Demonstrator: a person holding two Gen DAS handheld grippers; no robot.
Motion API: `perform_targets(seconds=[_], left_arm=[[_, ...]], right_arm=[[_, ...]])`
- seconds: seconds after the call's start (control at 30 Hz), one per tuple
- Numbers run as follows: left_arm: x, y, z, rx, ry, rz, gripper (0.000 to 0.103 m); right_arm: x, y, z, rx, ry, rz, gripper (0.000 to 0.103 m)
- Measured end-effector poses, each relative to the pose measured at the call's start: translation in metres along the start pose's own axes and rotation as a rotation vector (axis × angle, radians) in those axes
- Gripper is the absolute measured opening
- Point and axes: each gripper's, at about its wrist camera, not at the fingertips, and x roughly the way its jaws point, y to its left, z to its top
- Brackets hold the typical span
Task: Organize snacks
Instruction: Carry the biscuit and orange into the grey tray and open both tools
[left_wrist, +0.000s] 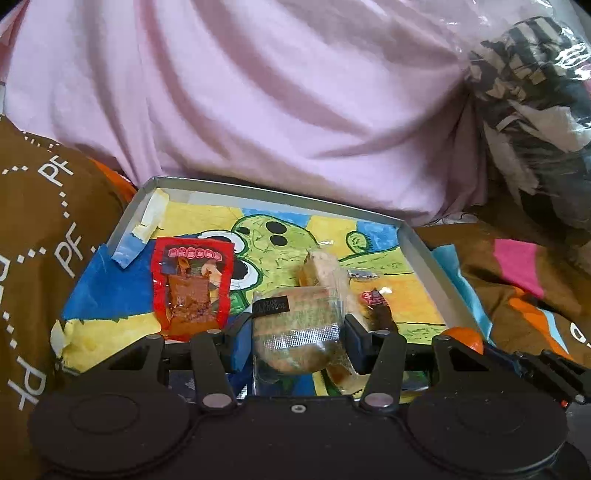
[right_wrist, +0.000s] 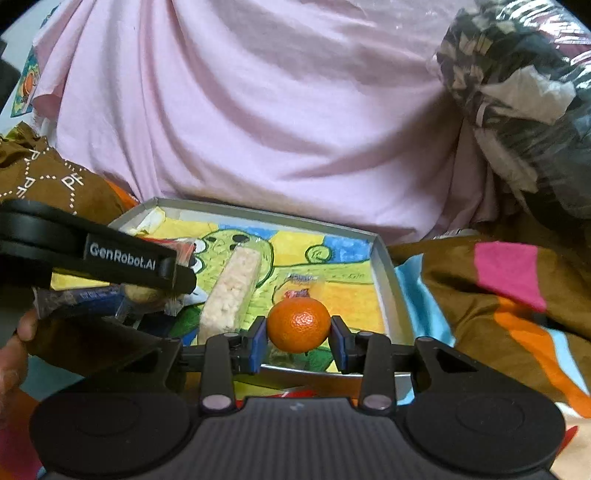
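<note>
Snacks fill both claws over a shallow grey tray (left_wrist: 424, 254) lined with a crayon drawing of a green creature. Nearest the right wrist camera, the right claw (right_wrist: 298, 338) is clamped on a mandarin (right_wrist: 298, 329), blue pads (right_wrist: 258, 341) touching its flanks, held over the tray's near right corner. The left claw (left_wrist: 295, 341) is clamped on a round pastry in clear wrapper (left_wrist: 295, 328), its date label facing up, above the tray's near edge. Behind it in the tray lies a puffed-rice bar (right_wrist: 231, 291), long axis running from near edge toward the far left, and a red sauce packet (left_wrist: 192, 288) lying flat at left, long axis pointing away. Small wrapped candy (left_wrist: 373, 297) sits near the right wall. Beyond the tray: brown patterned fabric (left_wrist: 44, 206), a pink sheet (left_wrist: 277, 96) and a clear plastic bag of dark items (left_wrist: 535, 96)
</note>
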Motion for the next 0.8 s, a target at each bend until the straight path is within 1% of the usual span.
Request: perform_targets(seconds=[0.07,0.23,0.37,0.53,0.7,0.8], left_arm=[[0.0039,-0.0006,-0.0004,0.009,0.010,-0.001,0.053],[0.0089,-0.0073,-0.0022,0.075,0.018,0.006,0.053],[0.0103,-0.0067,-0.0024,0.068,0.028,-0.004,0.055],[0.0108,-0.0052,-0.0027,0.064,0.032,-0.012,0.058],[0.0091,-0.0068,-0.0027,0.071,0.027,-0.019,0.068],[0.0074,-0.0054,-0.0012,0.053,0.025,-0.018,0.073]], right_arm=[[0.0050,0.0003,-0.0020,0.008,0.015,0.002,0.040],[0.0109,0.0002,-0.0045,0.029,0.039,0.010,0.040],[0.0115,0.0004,-0.0047,0.038,0.042,0.013,0.040],[0.0113,0.0010,-0.0045,0.040,0.041,0.016,0.045],[0.0112,-0.0005,-0.0038,0.048,0.038,0.009,0.054],[0.0099,-0.0009,-0.0030,0.053,0.033,0.001,0.060]])
